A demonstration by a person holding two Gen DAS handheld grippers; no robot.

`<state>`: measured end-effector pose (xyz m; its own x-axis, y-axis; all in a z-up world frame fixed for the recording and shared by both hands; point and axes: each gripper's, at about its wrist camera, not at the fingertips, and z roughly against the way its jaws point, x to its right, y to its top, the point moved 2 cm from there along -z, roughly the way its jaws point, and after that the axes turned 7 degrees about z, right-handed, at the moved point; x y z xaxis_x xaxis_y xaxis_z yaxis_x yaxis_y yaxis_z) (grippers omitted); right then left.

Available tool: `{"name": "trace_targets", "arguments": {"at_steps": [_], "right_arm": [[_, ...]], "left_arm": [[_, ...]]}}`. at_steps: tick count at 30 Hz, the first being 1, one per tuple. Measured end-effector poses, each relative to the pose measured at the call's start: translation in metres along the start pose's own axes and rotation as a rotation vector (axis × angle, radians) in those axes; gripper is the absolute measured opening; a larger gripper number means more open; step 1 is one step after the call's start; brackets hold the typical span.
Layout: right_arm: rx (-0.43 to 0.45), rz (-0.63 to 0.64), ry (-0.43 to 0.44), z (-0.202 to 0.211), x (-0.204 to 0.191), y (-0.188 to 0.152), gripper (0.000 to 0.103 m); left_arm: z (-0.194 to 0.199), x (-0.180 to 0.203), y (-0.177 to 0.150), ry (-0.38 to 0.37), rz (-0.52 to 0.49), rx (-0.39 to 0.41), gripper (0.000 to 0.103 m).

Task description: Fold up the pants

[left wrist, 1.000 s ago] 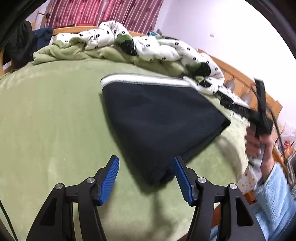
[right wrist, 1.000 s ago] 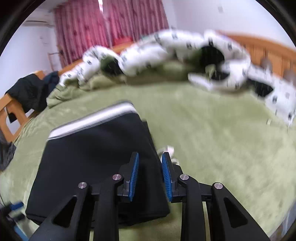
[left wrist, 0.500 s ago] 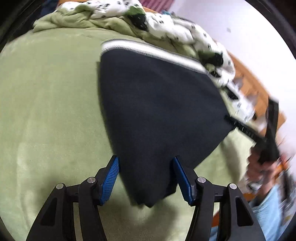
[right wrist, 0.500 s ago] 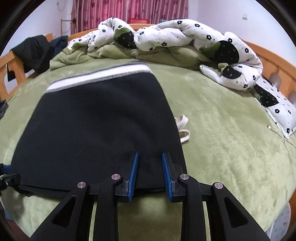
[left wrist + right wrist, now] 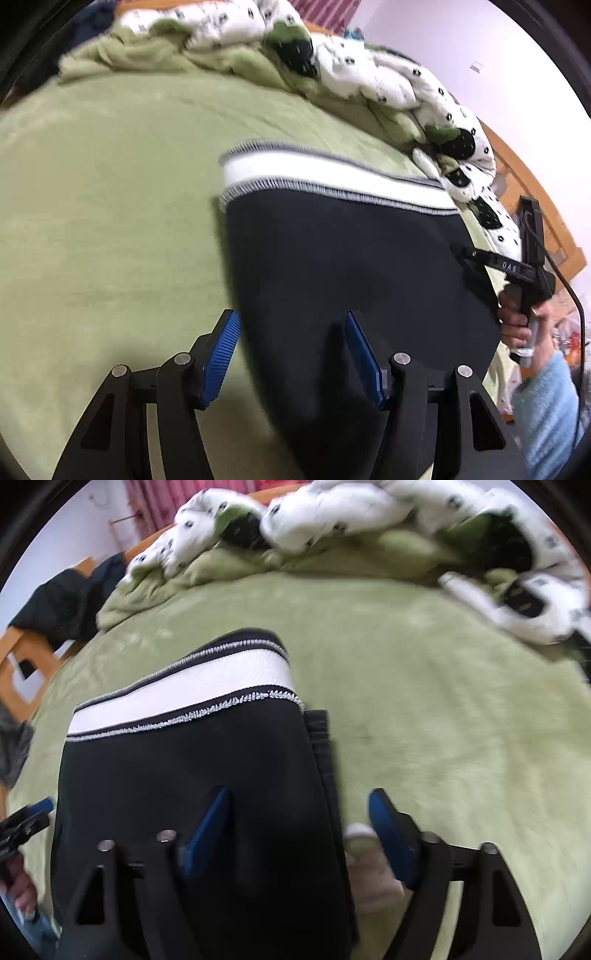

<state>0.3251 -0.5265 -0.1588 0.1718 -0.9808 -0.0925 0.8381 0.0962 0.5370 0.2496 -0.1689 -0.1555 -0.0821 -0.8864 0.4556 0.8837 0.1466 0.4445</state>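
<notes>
Partly blurred, folded pants (image 5: 207,775) overrun the frame's bottom.

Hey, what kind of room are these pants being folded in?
Most likely a bedroom. The pants lie on a bed with a green blanket, a rumpled spotted duvet is piled at its far side, and red curtains hang behind.

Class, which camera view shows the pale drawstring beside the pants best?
The right wrist view: the drawstring lies on the green blanket beside the pants' edge, between the open right gripper's fingers. The left wrist view doesn't show it.
</notes>
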Motion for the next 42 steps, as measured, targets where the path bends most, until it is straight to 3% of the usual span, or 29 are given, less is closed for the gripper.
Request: {"name": "trace_targets", "arguments": {"at_steps": [2, 6, 9, 11, 12, 14, 16, 22, 25, 27, 31, 35, 36, 38, 40, 41, 42], "right_arm": [[-0.013, 0.010, 0.077, -0.007, 0.010, 0.002, 0.082], [-0.040, -0.005, 0.146, -0.020, 0.016, -0.003, 0.081], [-0.083, -0.026, 0.226, -0.029, 0.015, -0.002, 0.077], [-0.113, -0.056, 0.306, -0.032, 0.016, -0.004, 0.062], [-0.123, -0.066, 0.319, -0.032, 0.015, -0.004, 0.061], [-0.126, -0.018, 0.289, -0.026, 0.005, -0.003, 0.054], [-0.113, -0.025, 0.254, -0.011, -0.002, 0.000, 0.043], [-0.014, -0.116, 0.229, 0.043, -0.041, -0.007, 0.027], [0.027, -0.118, 0.311, 0.060, -0.076, -0.009, 0.022], [0.052, -0.072, 0.304, 0.064, -0.114, -0.006, 0.021], [0.044, -0.059, 0.400, 0.048, -0.187, 0.003, 0.021], [0.058, -0.067, 0.499, 0.030, -0.229, 0.008, 0.022], [0.049, -0.062, 0.499, 0.019, -0.233, 0.006, 0.022], [0.018, -0.020, 0.406, -0.007, -0.234, 0.001, 0.024], [-0.028, 0.045, 0.287, -0.031, -0.228, -0.008, 0.034], [-0.007, 0.037, 0.293, -0.035, -0.221, -0.012, 0.036], [-0.012, 0.021, 0.287, -0.031, -0.217, -0.011, 0.046]], "left_arm": [[-0.019, -0.007, -0.003, -0.034, 0.024, -0.028, 0.058], [-0.027, -0.018, -0.004, -0.129, 0.079, -0.014, 0.058], [-0.031, -0.020, 0.001, -0.148, 0.116, -0.032, 0.052], [-0.031, -0.019, 0.003, -0.142, 0.116, -0.044, 0.030], [-0.029, -0.018, 0.005, -0.139, 0.108, -0.039, 0.023], [-0.019, -0.013, 0.010, -0.133, 0.108, -0.019, 0.013], [-0.010, -0.011, 0.016, -0.151, 0.124, -0.001, 0.012], [0.035, -0.029, 0.029, -0.212, 0.153, 0.021, 0.012], [0.068, -0.053, 0.036, -0.177, 0.135, 0.044, 0.012], [0.093, -0.072, 0.042, -0.128, 0.128, 0.069, 0.012], [0.144, -0.112, 0.050, 0.000, 0.122, 0.116, 0.012], [0.160, -0.151, 0.045, 0.092, 0.096, 0.098, 0.015], [0.151, -0.165, 0.039, 0.104, 0.098, 0.068, 0.017], [0.130, -0.181, 0.031, 0.120, 0.112, 0.027, 0.026], [0.115, -0.197, 0.020, 0.206, 0.105, 0.013, 0.026], [0.113, -0.199, 0.015, 0.224, 0.084, 0.012, 0.029], [0.114, -0.198, 0.012, 0.230, 0.067, 0.015, 0.031]]}}
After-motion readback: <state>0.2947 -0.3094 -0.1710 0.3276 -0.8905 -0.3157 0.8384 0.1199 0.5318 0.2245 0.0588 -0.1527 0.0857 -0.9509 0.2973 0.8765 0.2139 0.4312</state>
